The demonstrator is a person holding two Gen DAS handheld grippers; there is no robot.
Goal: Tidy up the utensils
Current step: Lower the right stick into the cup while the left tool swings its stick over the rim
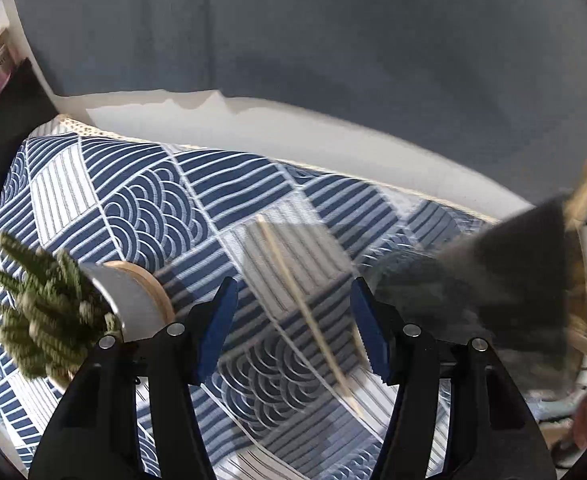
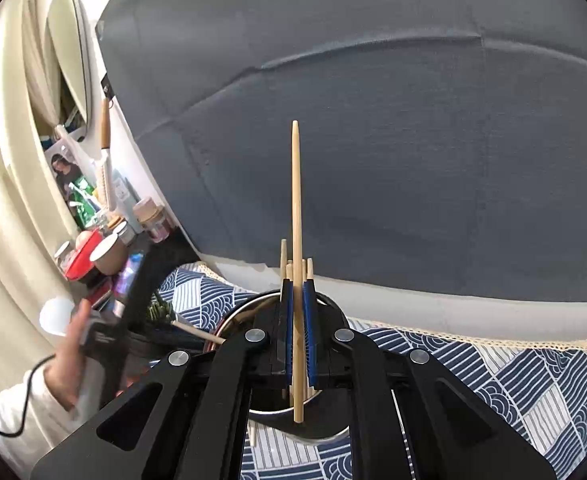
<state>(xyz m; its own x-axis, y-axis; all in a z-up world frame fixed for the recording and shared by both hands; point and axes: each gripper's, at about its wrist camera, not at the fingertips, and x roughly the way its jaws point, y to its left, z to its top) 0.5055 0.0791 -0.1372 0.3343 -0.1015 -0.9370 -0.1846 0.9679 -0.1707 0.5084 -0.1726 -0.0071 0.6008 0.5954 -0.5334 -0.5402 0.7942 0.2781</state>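
Note:
A single wooden chopstick (image 1: 289,276) lies on the blue patterned tablecloth (image 1: 141,200). It runs between the blue pads of my left gripper (image 1: 293,332), which is open, points down at it and does not touch it. This view is blurred by motion. My right gripper (image 2: 298,286) is shut on another chopstick (image 2: 295,200), held upright. It hangs over a round metal holder (image 2: 321,434) in which several more chopsticks (image 2: 283,256) stand behind the fingers.
A small green plant (image 1: 41,308) in a white pot stands just left of the left gripper. A blurred dark shape (image 1: 513,280) fills the right. A grey sofa (image 2: 373,160) lies beyond the table edge. A hand (image 2: 67,364) and cluttered shelves (image 2: 105,248) are at left.

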